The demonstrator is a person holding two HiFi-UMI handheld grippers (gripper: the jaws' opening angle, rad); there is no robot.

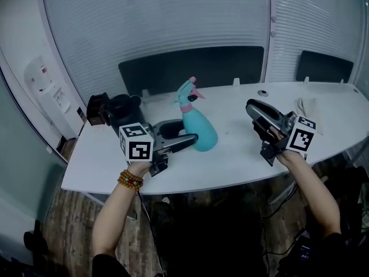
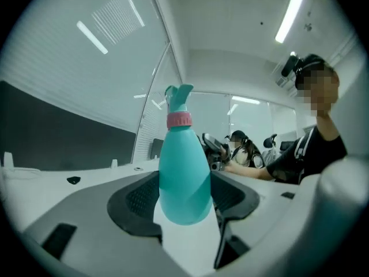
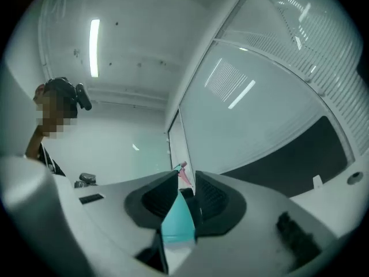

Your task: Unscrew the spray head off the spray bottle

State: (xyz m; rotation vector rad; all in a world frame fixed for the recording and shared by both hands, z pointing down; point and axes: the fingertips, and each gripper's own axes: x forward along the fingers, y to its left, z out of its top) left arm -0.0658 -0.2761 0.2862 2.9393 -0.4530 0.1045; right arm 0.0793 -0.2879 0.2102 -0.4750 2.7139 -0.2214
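Observation:
A teal spray bottle [image 1: 199, 130] with a pink collar and a teal spray head [image 1: 188, 92] stands on the white table [image 1: 242, 154]. My left gripper [image 1: 187, 131] reaches in from the left, its two jaws pressed on either side of the bottle's lower body. In the left gripper view the spray bottle [image 2: 183, 178] fills the gap of my left gripper [image 2: 184, 198] and rises upright. My right gripper [image 1: 255, 119] hovers over the table's right part, well apart from the bottle. In the right gripper view, my right gripper [image 3: 185, 196] keeps a narrow gap with nothing in it; the bottle [image 3: 176, 219] shows far off through it.
Black devices [image 1: 113, 109] sit at the table's back left. A white cloth [image 1: 308, 105] lies at the far right and a small dark disc [image 1: 263, 92] near the back edge. Two dark chair backs [image 1: 190, 68] stand behind the table.

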